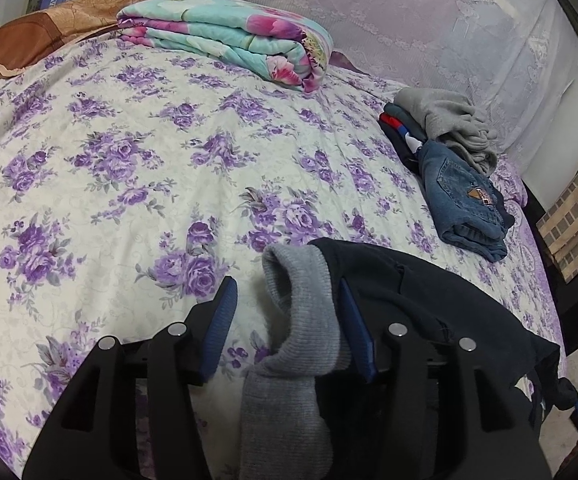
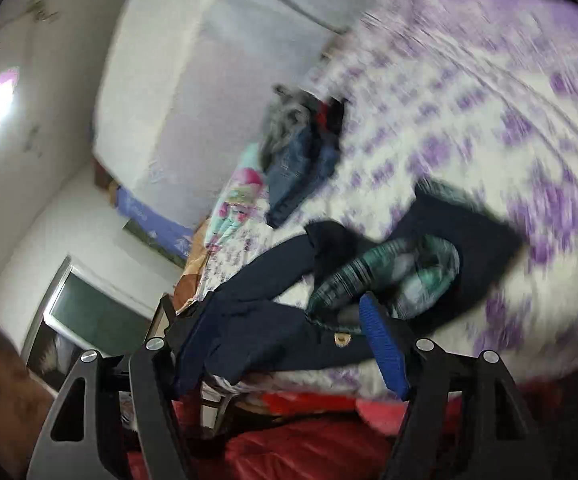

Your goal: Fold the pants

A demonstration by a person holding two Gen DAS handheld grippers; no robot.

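Lying on one bed [image 1: 129,160]: one dark pants [image 1: 409,280].

The left gripper [image 1: 285,320] hangs over a bed [image 1: 129,184] spread with a white cover of purple flowers. Its jaws stand partly apart, and the grey ribbed cuff [image 1: 293,320] of the dark pants [image 1: 409,292] loops between them, lying against the right-hand blue pad; the left-hand pad is clear of it. The dark cloth spreads to the right over the gripper's frame. Farther up the bed lies a folded floral quilt [image 1: 233,36], with a brown pillow [image 1: 45,28] to its left. Near the right edge sit folded jeans [image 1: 465,204], a grey garment [image 1: 449,124] and a dark folded piece with red and white.
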